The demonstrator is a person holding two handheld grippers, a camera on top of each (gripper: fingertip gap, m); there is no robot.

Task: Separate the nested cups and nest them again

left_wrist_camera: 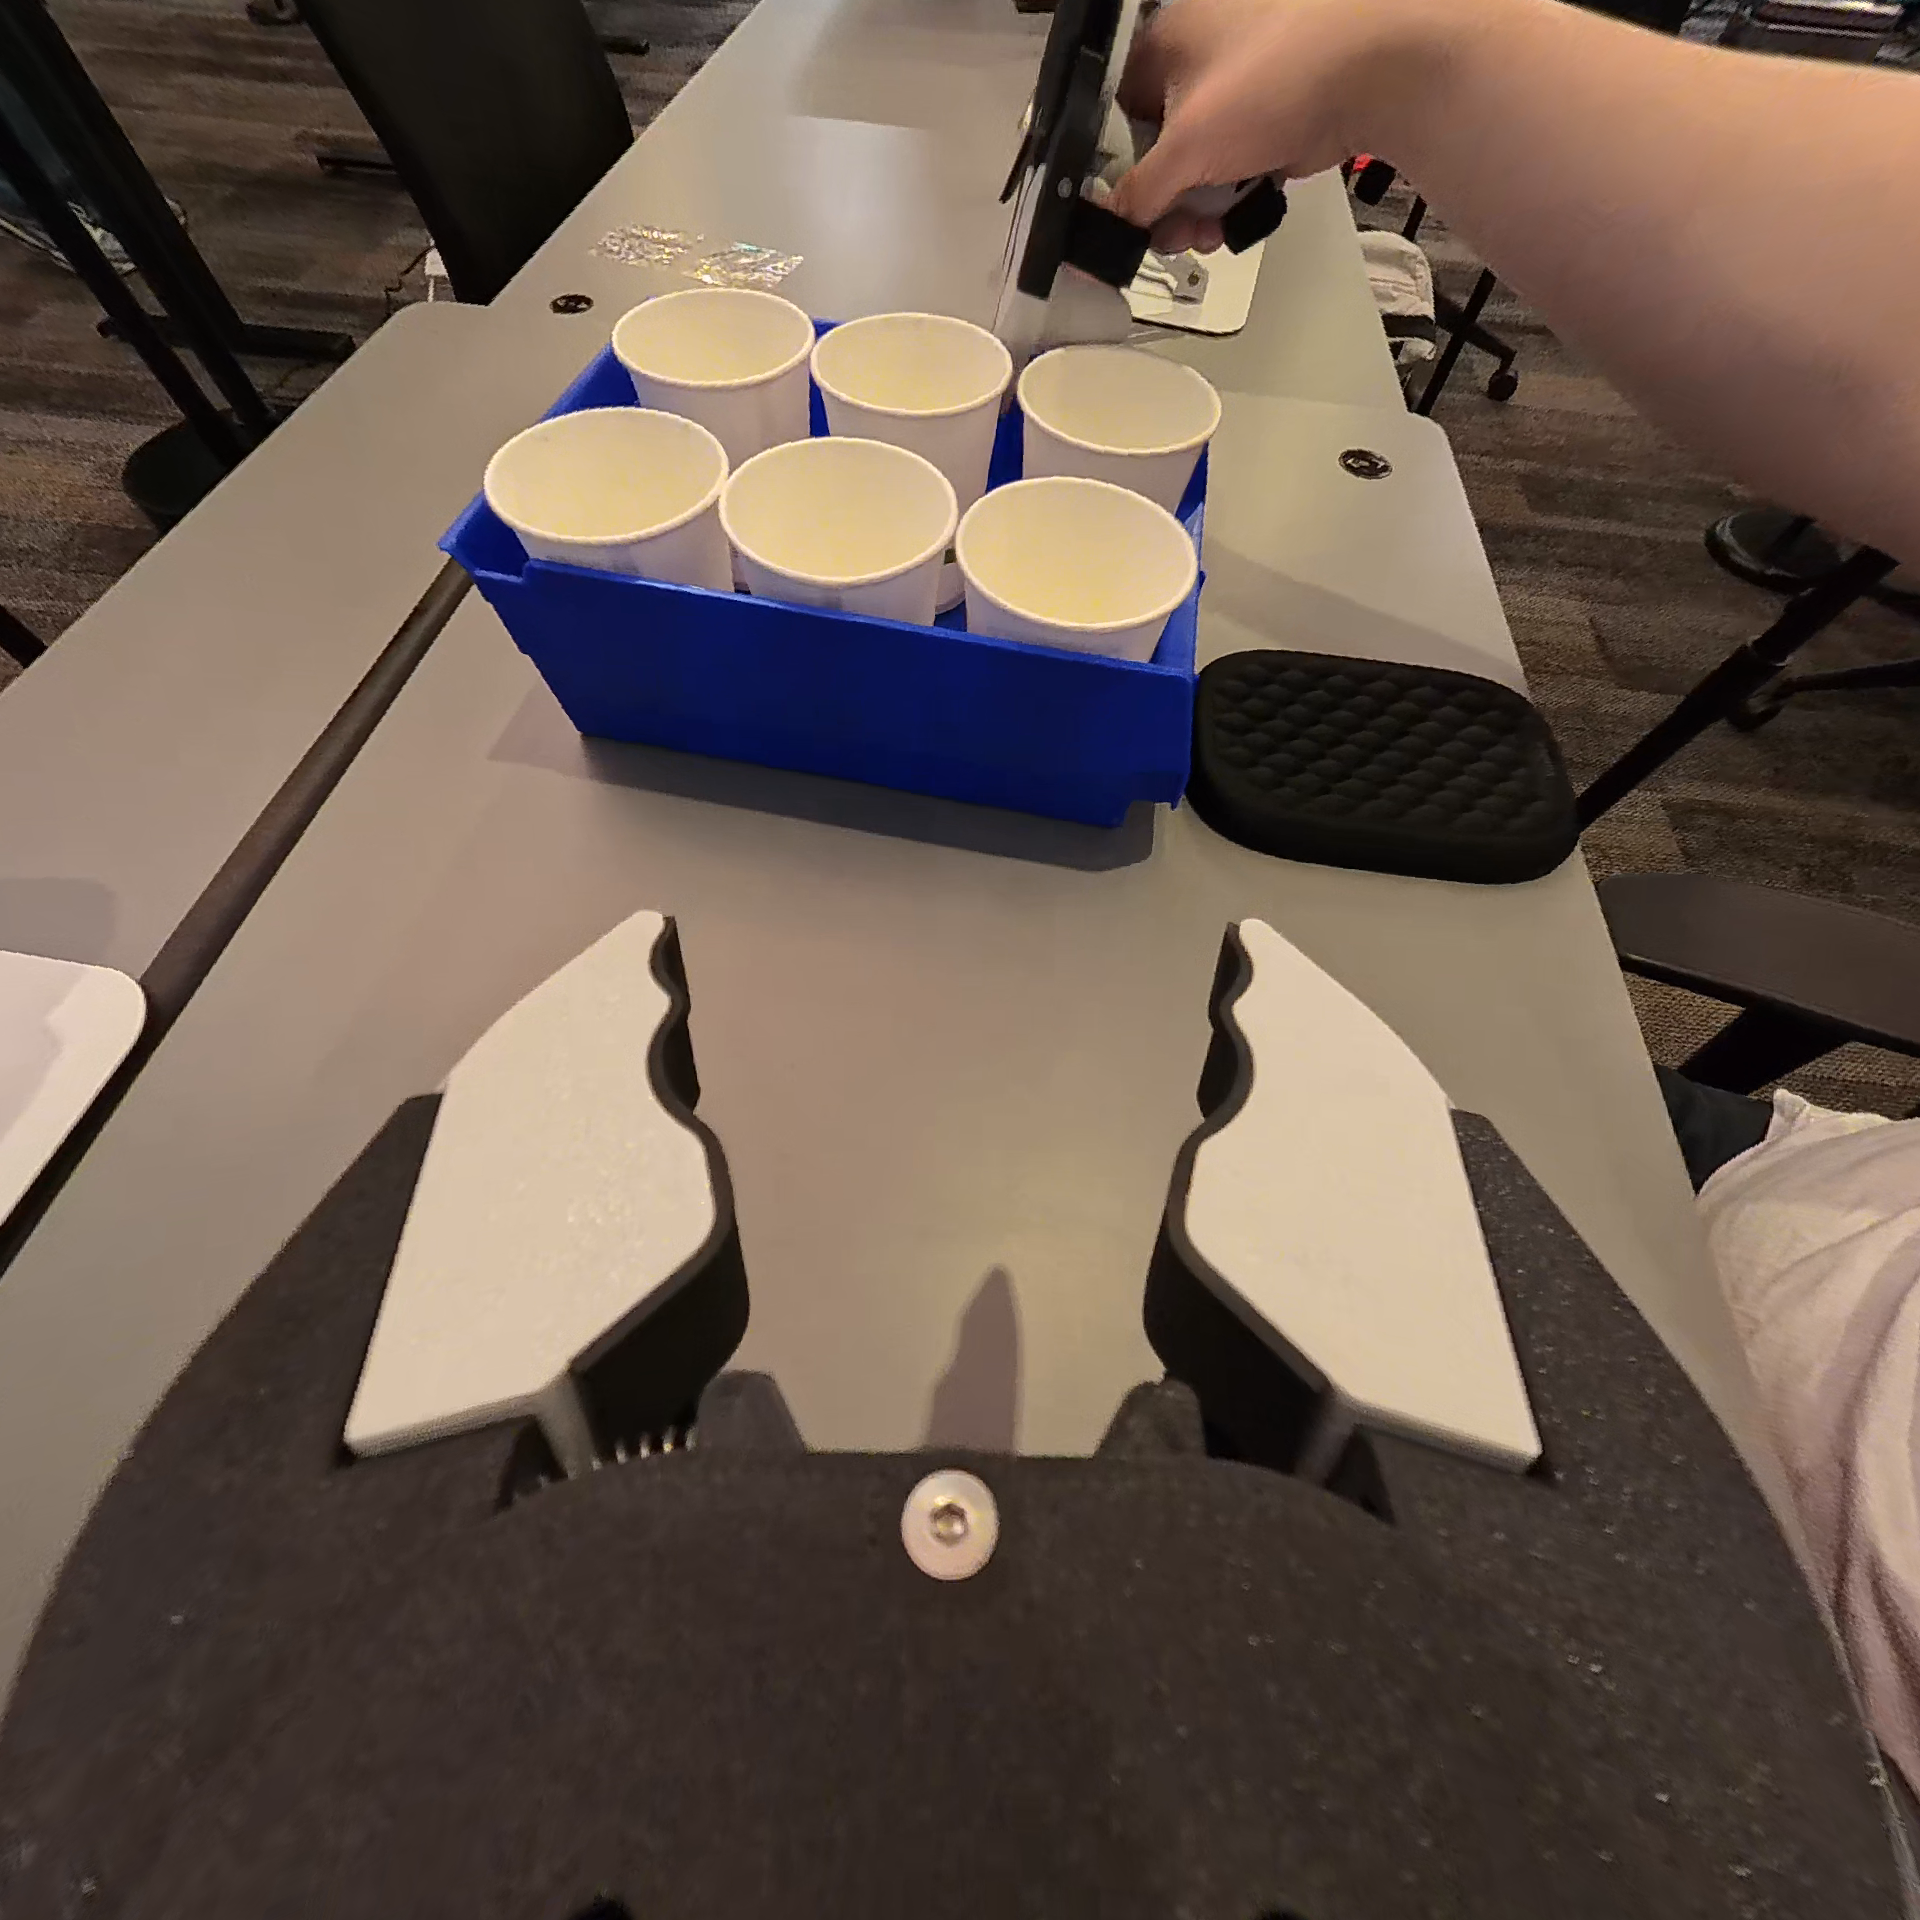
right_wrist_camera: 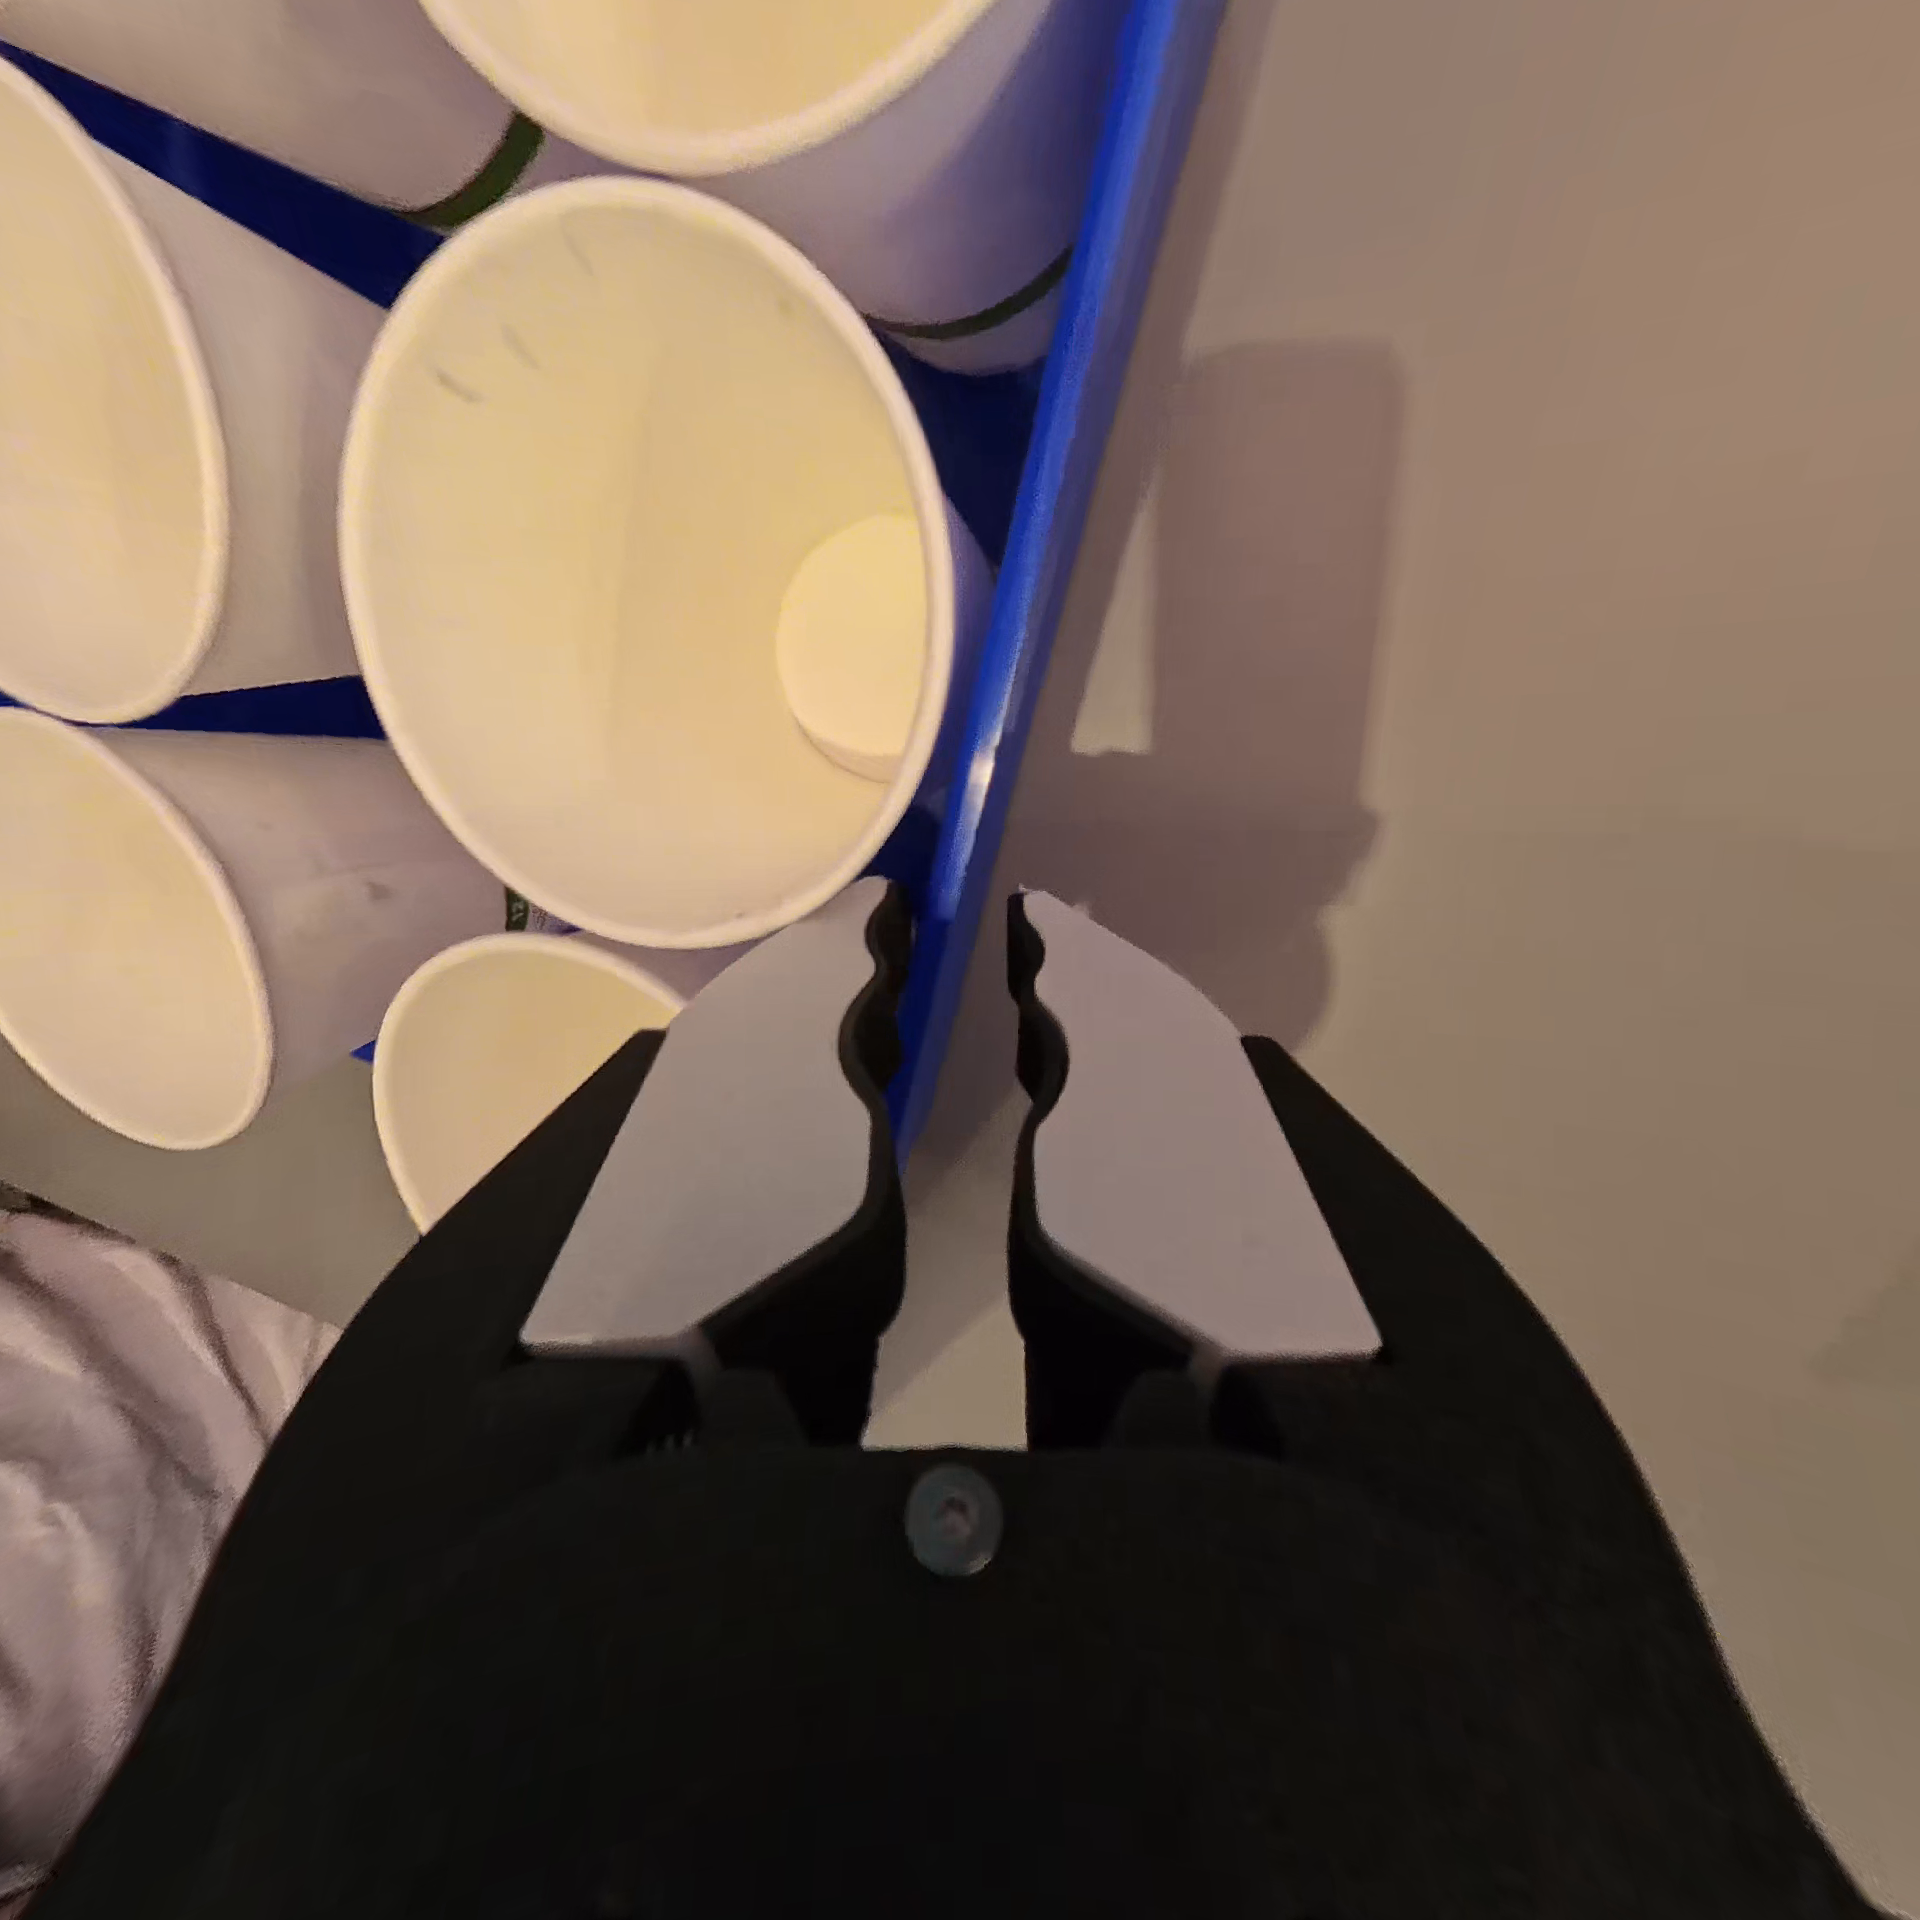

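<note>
In the left wrist view the left gripper (left_wrist_camera: 951,971) hangs low over the bare grey table (left_wrist_camera: 312,644), jaws spread wide with nothing between them, and the blue bin (left_wrist_camera: 831,707) sits ahead of it at about twelve o'clock, well apart. Six white paper cups (left_wrist_camera: 836,520) stand upright in that bin, mouths up, in two rows of three, rims nearly touching; whether any is a nested pair cannot be told from here. Just right of the bin, at about two o'clock, lies a black quilted pad (left_wrist_camera: 1377,764). Beyond the bin at one o'clock the person's right hand (left_wrist_camera: 1236,125) holds the right gripper pointing steeply down over the far-right corner cup (left_wrist_camera: 1117,416). The right wrist view confirms it: the right gripper (right_wrist_camera: 951,904) looks nearly straight down, its jaws narrowed to a small gap with nothing clamped, straddling the bin's blue wall (right_wrist_camera: 1049,540). The nearest cup (right_wrist_camera: 623,561) lies at about eleven o'clock from the tips, its rim just beside the left finger (right_wrist_camera: 769,1091), its long axis running with the view. The right arm is clearly the nearer one, so I judge that a small shift toward eleven o'clock would put the cup's rim between the jaws.
</note>
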